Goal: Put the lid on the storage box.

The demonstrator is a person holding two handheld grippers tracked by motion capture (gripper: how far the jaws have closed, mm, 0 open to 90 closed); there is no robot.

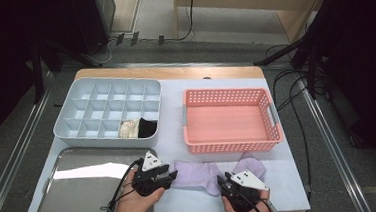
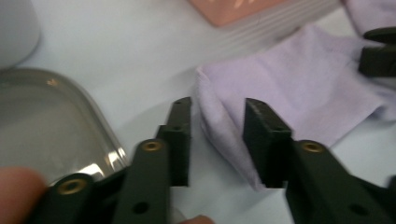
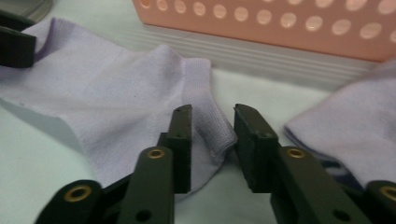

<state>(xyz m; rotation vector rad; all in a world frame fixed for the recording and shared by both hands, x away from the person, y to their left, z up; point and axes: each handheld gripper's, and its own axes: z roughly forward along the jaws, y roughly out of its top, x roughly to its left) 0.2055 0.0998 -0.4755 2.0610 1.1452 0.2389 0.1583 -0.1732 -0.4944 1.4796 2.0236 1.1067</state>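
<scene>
A lavender sock lies flat on the white table near its front edge, just in front of the pink basket. My left gripper is at the sock's left end. In the left gripper view its jaws stand apart with the sock's folded edge between them, and a gap shows beside the cloth. My right gripper is at the sock's right end. Its jaws are also apart, around a corner of the sock. More lavender cloth lies further right.
A grey divided tray stands at the back left, with a cream item and a black item in two front compartments. A shiny metal tray lies at the front left, close beside my left gripper. The basket has nothing in it.
</scene>
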